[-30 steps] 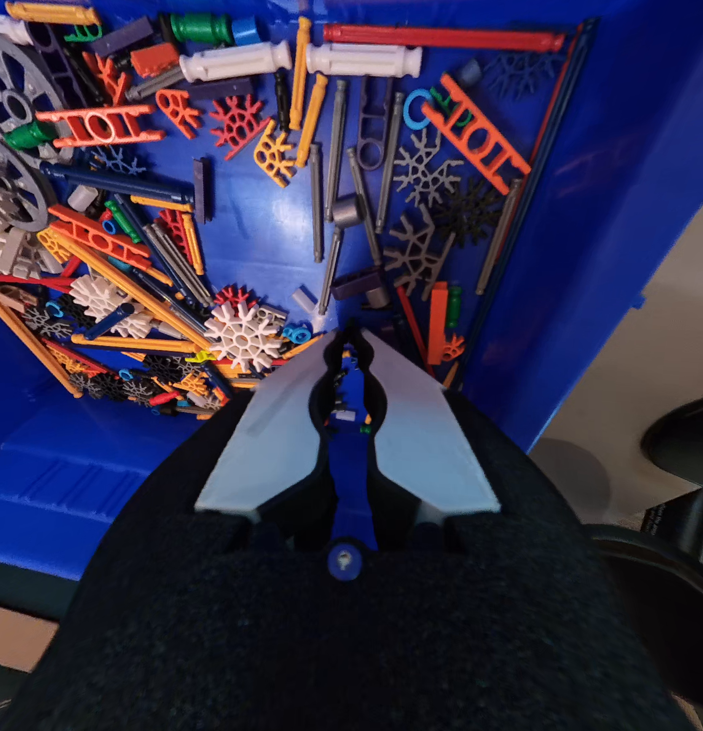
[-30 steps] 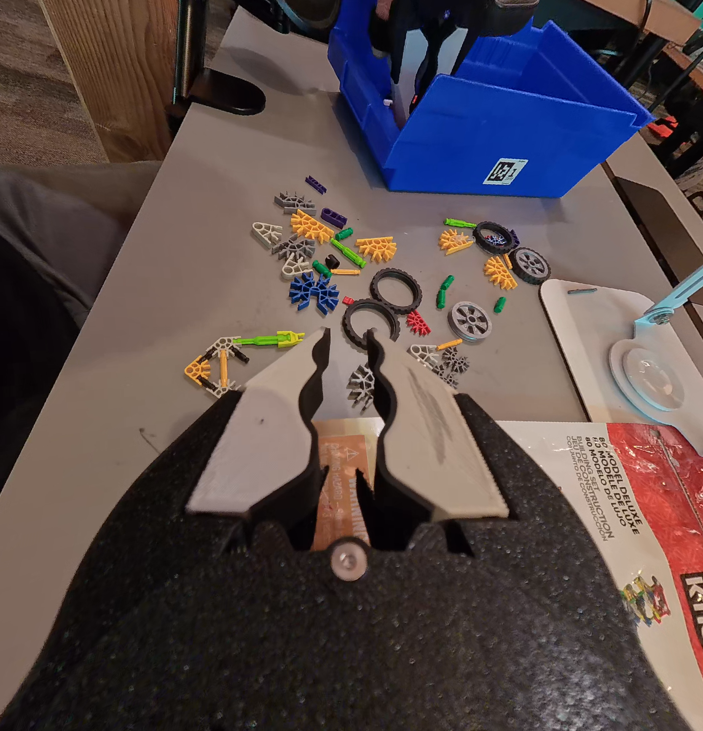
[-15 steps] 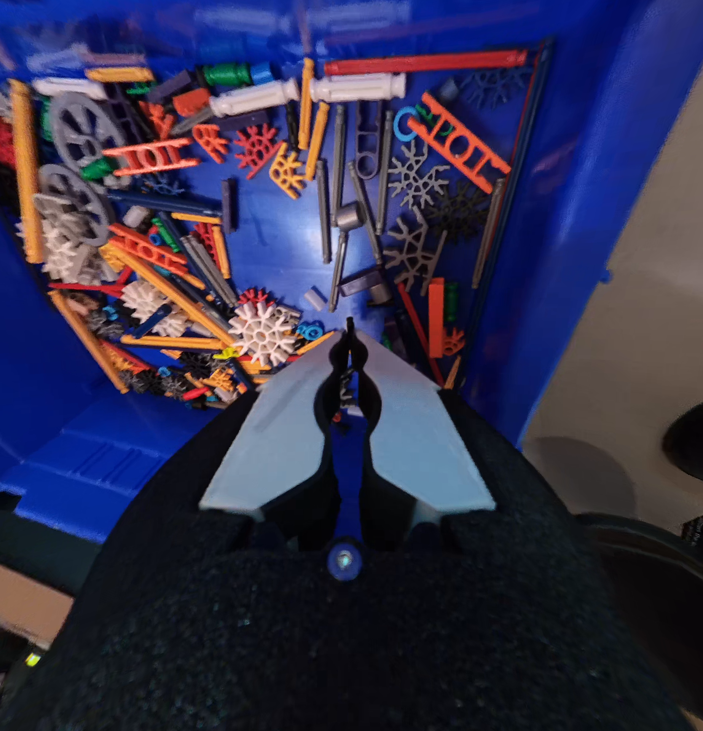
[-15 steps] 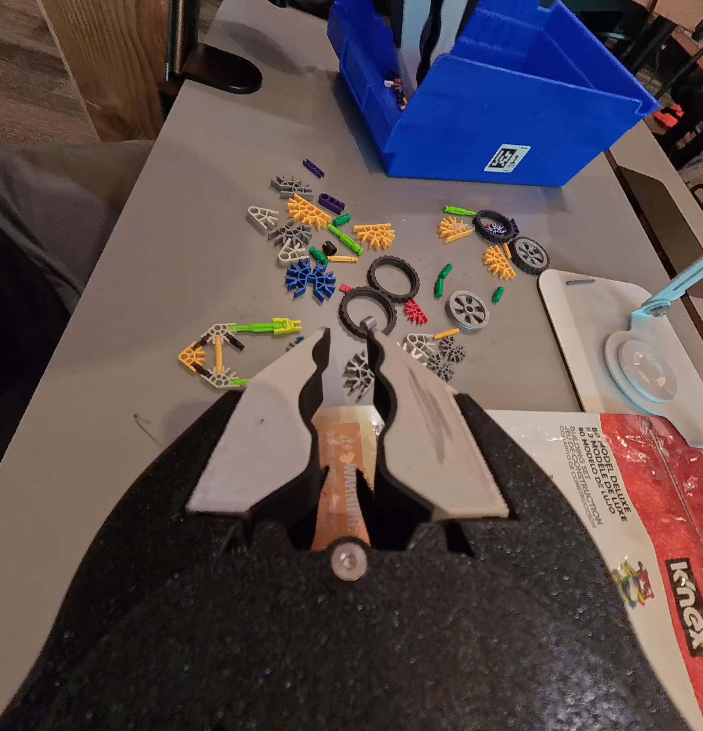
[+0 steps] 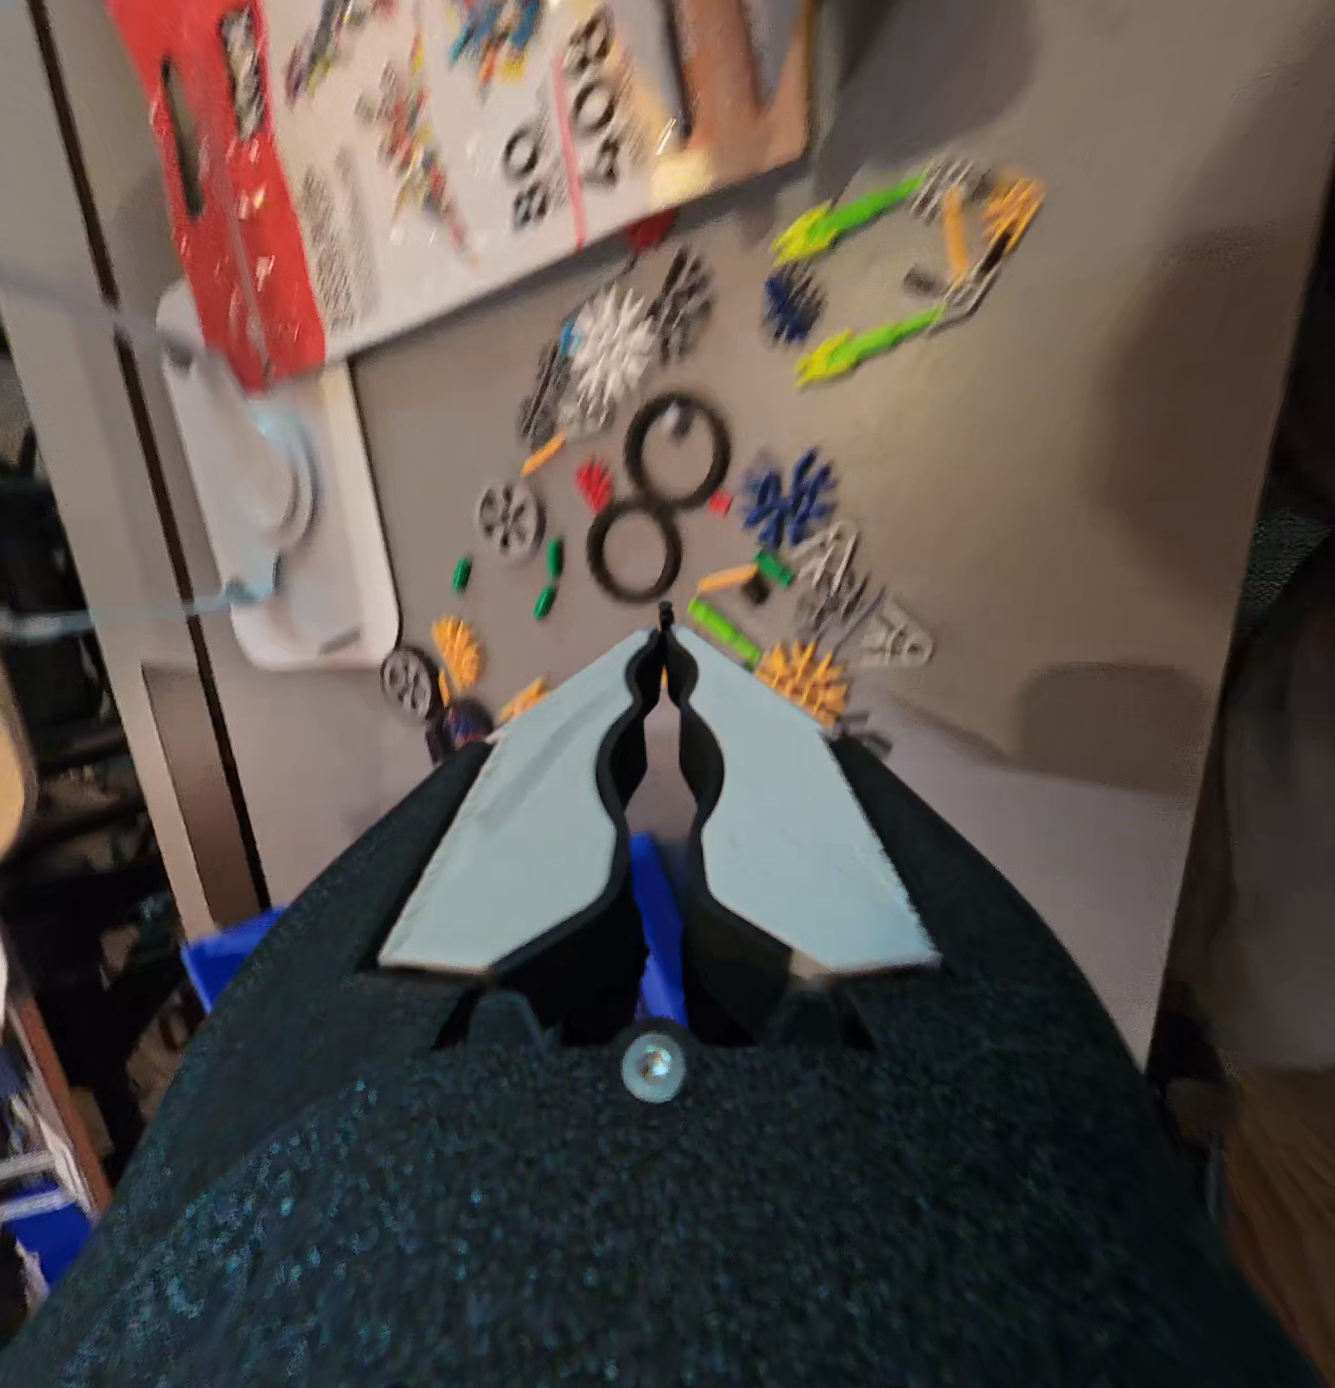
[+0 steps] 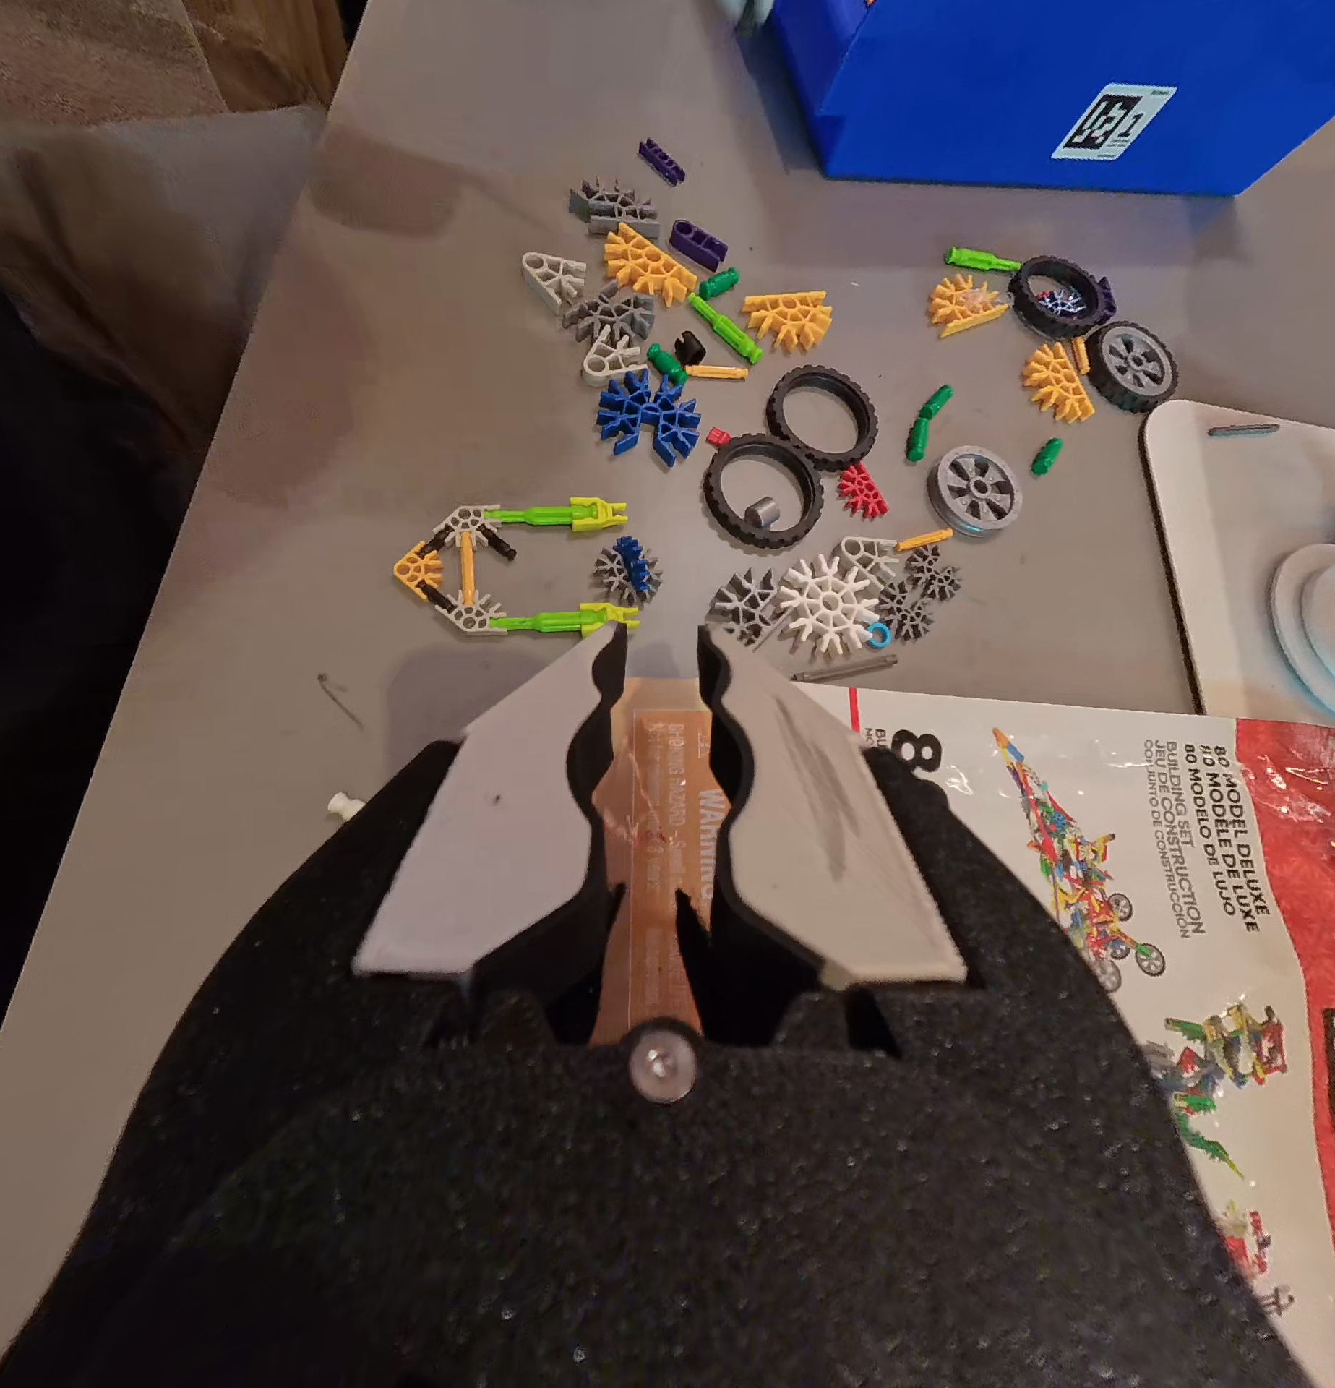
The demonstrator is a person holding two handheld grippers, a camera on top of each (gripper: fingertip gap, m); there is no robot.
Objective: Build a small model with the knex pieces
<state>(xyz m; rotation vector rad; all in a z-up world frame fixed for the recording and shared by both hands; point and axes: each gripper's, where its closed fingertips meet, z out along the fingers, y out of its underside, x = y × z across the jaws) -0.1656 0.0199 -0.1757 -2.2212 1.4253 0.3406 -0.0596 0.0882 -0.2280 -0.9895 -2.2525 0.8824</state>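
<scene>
My left gripper is shut on a small dark piece that sticks out of its tips. It hangs above the grey table, near two black tyres; this view is blurred. My right gripper is open and empty, low over the table. Its left fingertip is close to the lower green rod of a partly built yellow, grey and green frame. A white snowflake connector lies just right of its tips. The frame also shows in the left wrist view.
Several loose connectors, rods, tyres and wheels are scattered mid-table. A blue bin stands at the far side. A red and white instruction bag lies beside my right gripper. A white board sits at the right edge. Spacing between my two grippers at the tips: around 15 cm. To reach the white snowflake connector in a straight line is about 7 cm for my right fingers, about 15 cm for my left. Seen from the left wrist view as well.
My left gripper has closed on the small dark piece, left the blue bin and swung over the table. My right gripper has moved closer to the table and its jaws have opened wider.
</scene>
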